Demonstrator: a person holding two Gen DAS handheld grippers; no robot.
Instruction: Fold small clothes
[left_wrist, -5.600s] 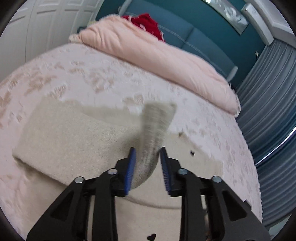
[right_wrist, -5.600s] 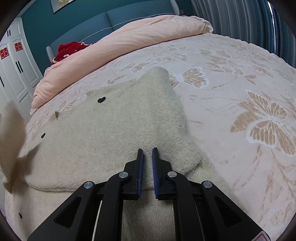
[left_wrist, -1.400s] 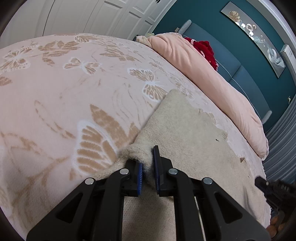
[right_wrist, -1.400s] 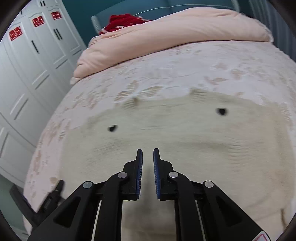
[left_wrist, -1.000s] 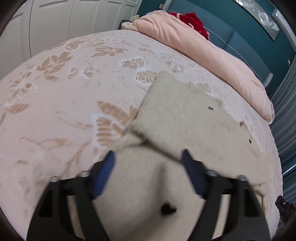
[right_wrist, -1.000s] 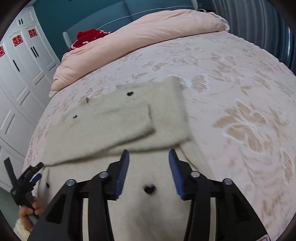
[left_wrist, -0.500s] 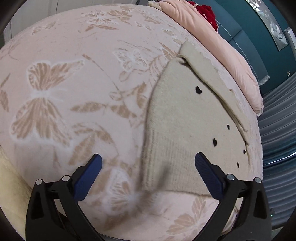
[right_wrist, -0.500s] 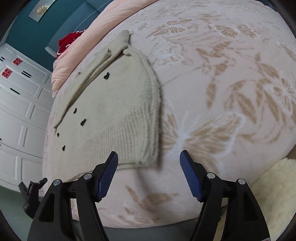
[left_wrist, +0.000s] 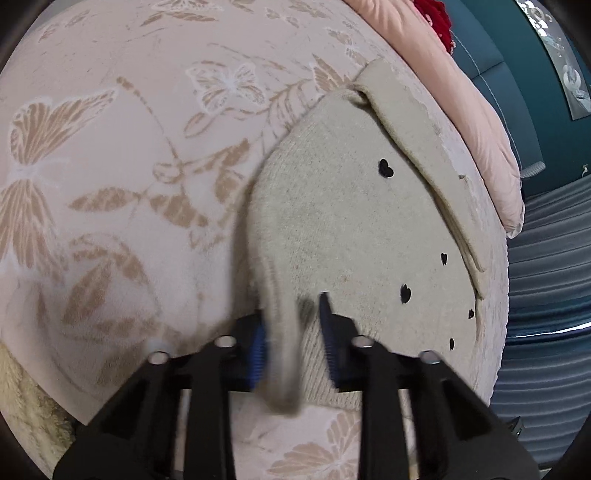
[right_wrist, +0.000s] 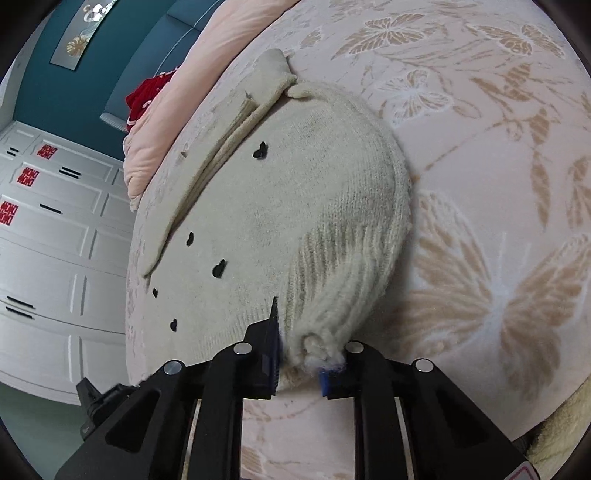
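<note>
A small beige knit sweater (left_wrist: 351, 229) with black heart marks lies on the pink butterfly bedspread (left_wrist: 110, 166), its sleeves folded across the far side. My left gripper (left_wrist: 291, 343) is closing on the sweater's near left hem corner, which bunches up between the blue pads. In the right wrist view the same sweater (right_wrist: 295, 221) shows, and my right gripper (right_wrist: 306, 354) pinches the ribbed near right hem corner between its pads.
A rolled pink duvet (left_wrist: 461, 74) and a red item (left_wrist: 436, 18) lie at the head of the bed. White wardrobe doors (right_wrist: 48, 240) stand left of the bed. A cream fluffy fabric (right_wrist: 554, 435) sits at the near bed edge.
Both grippers were wide open above the near hem half a second ago. Now both have moved down onto the hem corners and closed on them, lifting the fabric slightly.
</note>
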